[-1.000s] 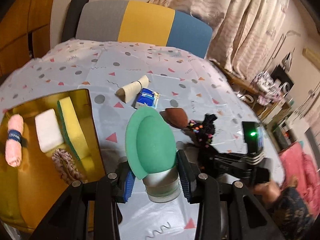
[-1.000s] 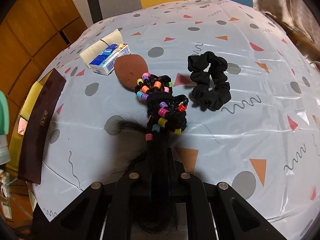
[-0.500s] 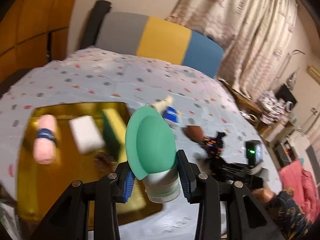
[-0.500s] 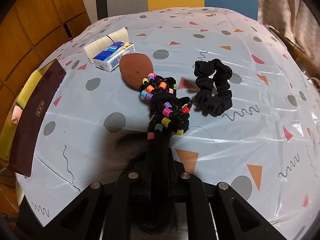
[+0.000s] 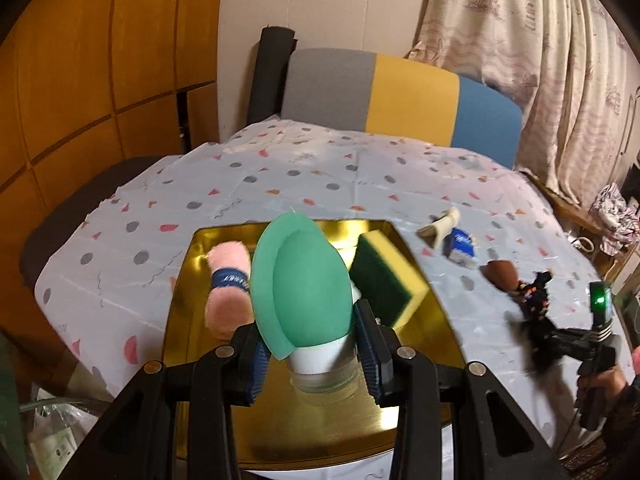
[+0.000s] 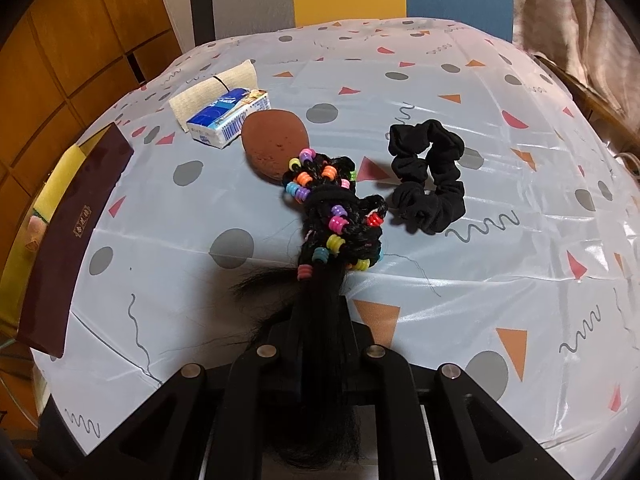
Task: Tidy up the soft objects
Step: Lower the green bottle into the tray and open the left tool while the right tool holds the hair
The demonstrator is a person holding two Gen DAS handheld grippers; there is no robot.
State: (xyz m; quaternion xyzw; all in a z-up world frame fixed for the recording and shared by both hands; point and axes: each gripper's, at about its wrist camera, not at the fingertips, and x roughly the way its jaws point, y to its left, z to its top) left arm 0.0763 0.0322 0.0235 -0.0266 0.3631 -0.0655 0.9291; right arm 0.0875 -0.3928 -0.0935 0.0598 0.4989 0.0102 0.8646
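Observation:
My left gripper [image 5: 310,344] is shut on a green silicone bottle [image 5: 304,288] with a white cap and holds it above the gold tray [image 5: 416,412]. In the tray lie a pink yarn roll [image 5: 226,288] and a green-and-yellow sponge [image 5: 386,280]. My right gripper [image 6: 320,320] is shut on a black beaded hair braid [image 6: 334,216], whose beaded end rests on the tablecloth. A black scrunchie [image 6: 430,176], a brown makeup sponge [image 6: 274,142], a blue tissue pack [image 6: 226,116] and a beige cloth roll [image 6: 214,88] lie on the table.
The tray's dark side wall [image 6: 68,232] stands at the left in the right wrist view. A grey, yellow and blue chair back [image 5: 400,96] is behind the table. Curtains [image 5: 540,40] hang at the right. The right gripper [image 5: 568,340] shows in the left wrist view.
My left gripper has carried the green bottle leftward from over the tablecloth to above the gold tray. My right gripper has stayed shut on the braid, shifting only slightly.

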